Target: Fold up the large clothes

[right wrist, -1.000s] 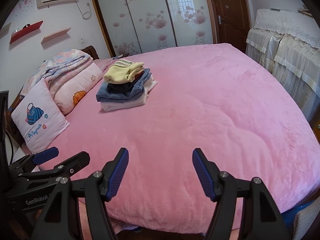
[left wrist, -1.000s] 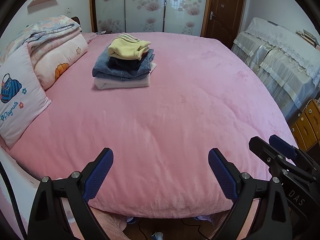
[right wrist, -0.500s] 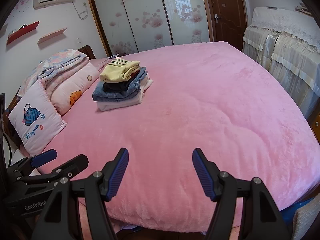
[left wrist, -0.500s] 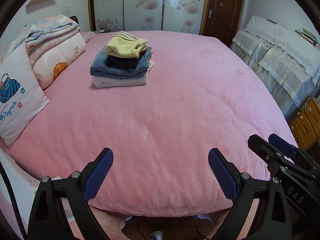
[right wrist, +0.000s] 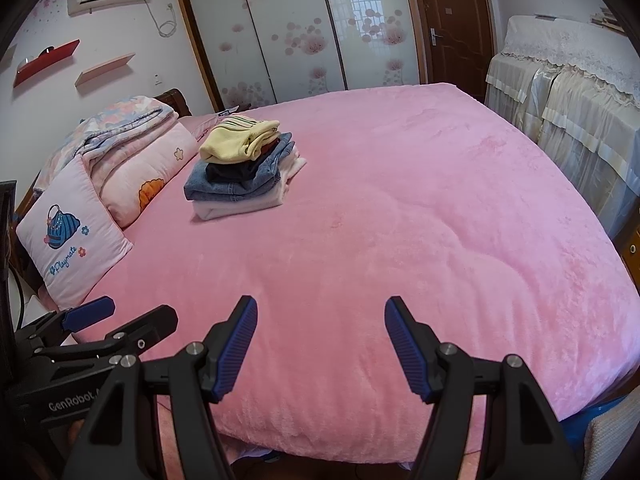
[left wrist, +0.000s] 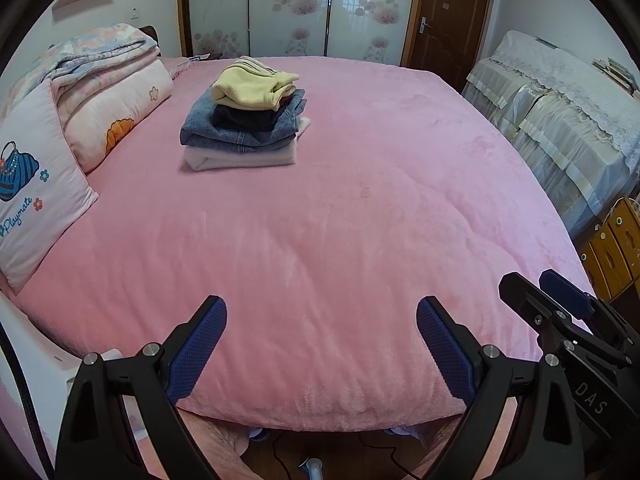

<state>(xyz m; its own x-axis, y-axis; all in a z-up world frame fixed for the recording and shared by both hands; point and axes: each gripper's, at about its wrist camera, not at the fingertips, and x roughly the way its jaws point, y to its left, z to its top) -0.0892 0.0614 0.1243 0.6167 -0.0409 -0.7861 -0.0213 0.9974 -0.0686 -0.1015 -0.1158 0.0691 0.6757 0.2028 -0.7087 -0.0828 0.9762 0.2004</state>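
**Ana:** Both tongs stand spread with nothing between them. The left tongs point(left wrist: 322, 344) hang over the near edge of the bed point(left wrist: 360, 240), and the right tongs point(right wrist: 320, 344) sit just beside them, also empty.

**Ben:** So where are the clothes?

**Ana:** One stack of folded clothes point(left wrist: 244, 120) lies toward the far left of the bed, near the pillows point(left wrist: 36, 196) and the folded quilt point(left wrist: 104, 52). A yellow top point(left wrist: 252, 86) is uppermost, then something dark, then denim, with a pale piece at the bottom. I see no unfolded garment anywhere on the pink cover.

**Ben:** Then the folding may be finished, or the next piece is out of view?

**Ana:** Either, I'd judge. The frames don't settle it.

**Ben:** What could go wrong from here?

**Ana:** The stack is well apart from both tongs, so any reach means leaning far across the bed. The yellow top sits bunched and a little off-centre; a nudge from a tong tip could tip it off or slide the layers. The plush cover is soft too, so pressing down beside the pile might tilt it. And pinching only the top layer would drag a fold open.
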